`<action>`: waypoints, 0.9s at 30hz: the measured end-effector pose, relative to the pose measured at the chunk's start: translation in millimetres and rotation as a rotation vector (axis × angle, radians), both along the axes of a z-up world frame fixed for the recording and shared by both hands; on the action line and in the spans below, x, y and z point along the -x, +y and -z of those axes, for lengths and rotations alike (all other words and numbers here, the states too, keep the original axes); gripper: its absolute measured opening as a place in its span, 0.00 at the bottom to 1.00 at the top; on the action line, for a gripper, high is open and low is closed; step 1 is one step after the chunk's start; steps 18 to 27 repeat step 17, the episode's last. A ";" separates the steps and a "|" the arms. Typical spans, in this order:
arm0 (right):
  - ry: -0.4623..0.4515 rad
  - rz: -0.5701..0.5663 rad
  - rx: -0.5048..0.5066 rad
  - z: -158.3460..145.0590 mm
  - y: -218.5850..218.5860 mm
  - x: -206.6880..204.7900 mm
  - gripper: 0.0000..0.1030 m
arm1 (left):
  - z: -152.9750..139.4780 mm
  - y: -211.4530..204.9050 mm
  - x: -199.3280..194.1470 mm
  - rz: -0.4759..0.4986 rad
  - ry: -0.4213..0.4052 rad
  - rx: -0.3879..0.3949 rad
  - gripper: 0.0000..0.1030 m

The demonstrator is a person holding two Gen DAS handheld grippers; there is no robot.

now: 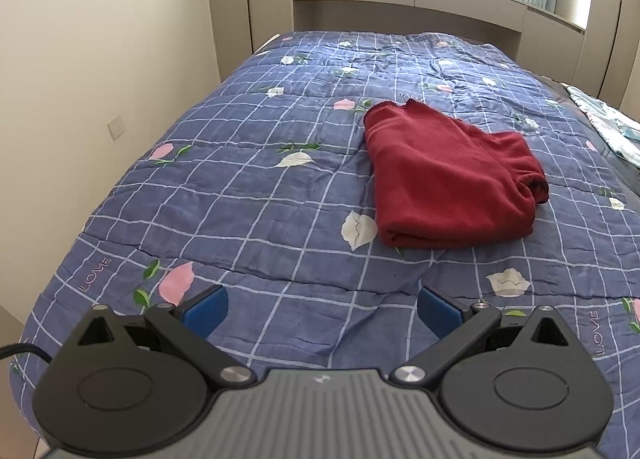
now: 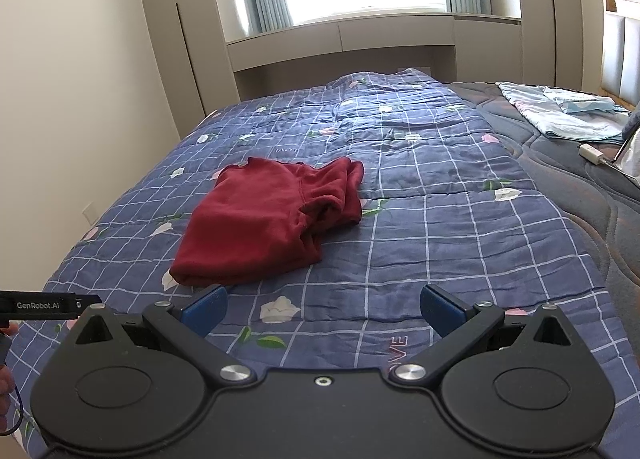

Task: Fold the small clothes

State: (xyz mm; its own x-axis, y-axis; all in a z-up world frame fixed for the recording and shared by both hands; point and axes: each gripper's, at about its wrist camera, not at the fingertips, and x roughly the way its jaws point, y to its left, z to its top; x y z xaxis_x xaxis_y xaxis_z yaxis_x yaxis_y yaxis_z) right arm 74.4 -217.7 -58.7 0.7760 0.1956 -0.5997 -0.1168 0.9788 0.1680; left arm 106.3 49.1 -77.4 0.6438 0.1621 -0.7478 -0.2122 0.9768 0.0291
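Note:
A small dark red garment lies folded on the blue checked floral quilt, its thick folded edge toward me. In the right wrist view the same red garment sits left of centre, with a bunched part at its far right side. My left gripper is open, held back near the quilt's front edge, with nothing between its blue fingertips. My right gripper is also open and empty, just short of the garment's near edge. Part of the left gripper's body shows at the far left.
The quilt covers most of the bed. A dark mattress strip runs along the right with light blue folded bedding, a white charger and its cable. Wardrobes and a window ledge stand behind. A wall lies left.

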 end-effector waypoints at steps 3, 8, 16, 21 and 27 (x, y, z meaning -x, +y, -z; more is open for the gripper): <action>0.003 -0.003 -0.002 0.7 0.6 -1.6 0.99 | 1.8 -0.6 -2.5 0.002 0.014 0.003 1.00; 0.010 -0.009 -0.003 2.5 1.3 -4.4 0.99 | 3.5 -1.8 -5.9 0.003 0.017 0.000 1.00; 0.028 -0.013 -0.003 7.3 0.6 -9.7 0.99 | 7.1 -4.6 -10.8 0.017 0.024 -0.003 1.00; 0.033 -0.013 -0.002 8.2 0.4 -11.0 0.99 | 7.7 -5.2 -11.5 0.018 0.025 -0.005 1.00; 0.033 -0.013 -0.002 8.2 0.4 -11.0 0.99 | 7.7 -5.2 -11.5 0.018 0.025 -0.005 1.00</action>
